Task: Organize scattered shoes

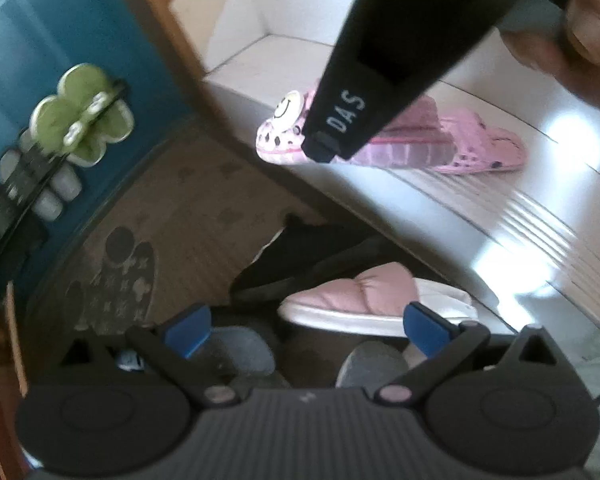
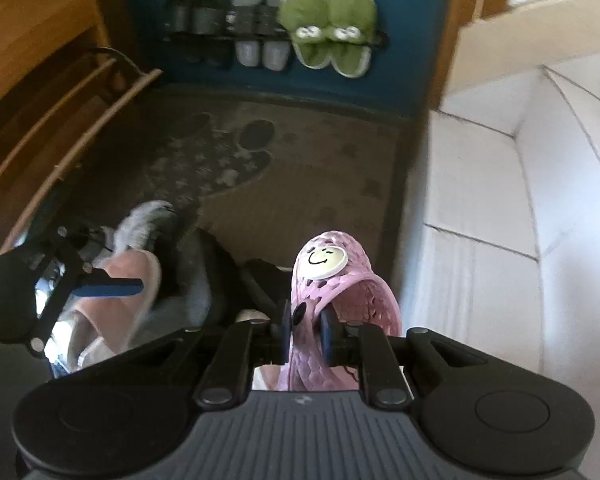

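Note:
My right gripper (image 2: 307, 330) is shut on a pink perforated clog (image 2: 332, 276) with a smiley badge, held up above the floor mat. In the left wrist view the same clog (image 1: 284, 128) hangs behind the right gripper's black body, beside a second pink clog (image 1: 480, 148) on the white floor. My left gripper (image 1: 308, 330) is open and empty above a pink slipper with a white sole (image 1: 364, 300). A black shoe (image 1: 300, 256) lies just beyond it, and grey slippers (image 1: 240, 350) lie below the fingers.
A black wall rack (image 2: 268, 38) on the blue wall holds green frog slippers (image 2: 328, 28), grey-white slippers (image 2: 260, 28) and dark slippers (image 2: 192, 16). A brown patterned mat (image 2: 280, 168) covers the floor. A wooden shoe rack (image 2: 60, 120) stands left; white tiled wall (image 2: 520, 200) right.

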Demonstrator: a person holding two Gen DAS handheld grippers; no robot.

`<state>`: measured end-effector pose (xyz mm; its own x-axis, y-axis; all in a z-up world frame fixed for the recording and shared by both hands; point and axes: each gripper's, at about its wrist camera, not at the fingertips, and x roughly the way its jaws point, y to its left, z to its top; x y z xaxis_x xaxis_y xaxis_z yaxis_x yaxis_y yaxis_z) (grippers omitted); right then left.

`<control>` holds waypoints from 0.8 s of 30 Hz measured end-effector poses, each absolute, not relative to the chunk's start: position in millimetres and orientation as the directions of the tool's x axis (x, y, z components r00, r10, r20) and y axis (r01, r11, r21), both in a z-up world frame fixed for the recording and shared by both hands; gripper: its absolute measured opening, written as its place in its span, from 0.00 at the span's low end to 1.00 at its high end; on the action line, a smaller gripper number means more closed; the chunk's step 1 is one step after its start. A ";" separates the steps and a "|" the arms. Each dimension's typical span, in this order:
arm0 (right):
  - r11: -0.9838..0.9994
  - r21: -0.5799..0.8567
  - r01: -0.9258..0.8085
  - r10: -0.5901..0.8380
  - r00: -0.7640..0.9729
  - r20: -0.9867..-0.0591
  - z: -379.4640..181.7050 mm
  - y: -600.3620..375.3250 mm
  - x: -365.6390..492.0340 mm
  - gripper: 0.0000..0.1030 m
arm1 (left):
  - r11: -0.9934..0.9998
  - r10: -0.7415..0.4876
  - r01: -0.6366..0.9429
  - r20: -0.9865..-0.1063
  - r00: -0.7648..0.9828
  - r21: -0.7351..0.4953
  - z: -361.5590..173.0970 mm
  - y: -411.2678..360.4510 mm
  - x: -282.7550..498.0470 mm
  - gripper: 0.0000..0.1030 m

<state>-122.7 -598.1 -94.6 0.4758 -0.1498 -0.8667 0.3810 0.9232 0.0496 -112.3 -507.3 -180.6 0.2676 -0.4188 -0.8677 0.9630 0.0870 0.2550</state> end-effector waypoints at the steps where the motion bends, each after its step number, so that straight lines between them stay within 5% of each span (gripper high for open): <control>1: 0.930 0.056 0.364 -0.138 0.486 -0.863 -93.8 -592.4 -117.0 0.14 | 0.101 -0.419 0.960 -0.864 0.279 0.261 -179.6 -503.1 -108.8 1.00; 24: 0.994 0.101 0.046 0.057 0.569 -0.820 -83.5 -492.9 -7.9 0.14 | 0.457 -0.300 0.847 -0.850 0.433 0.271 -141.5 -414.3 -10.0 1.00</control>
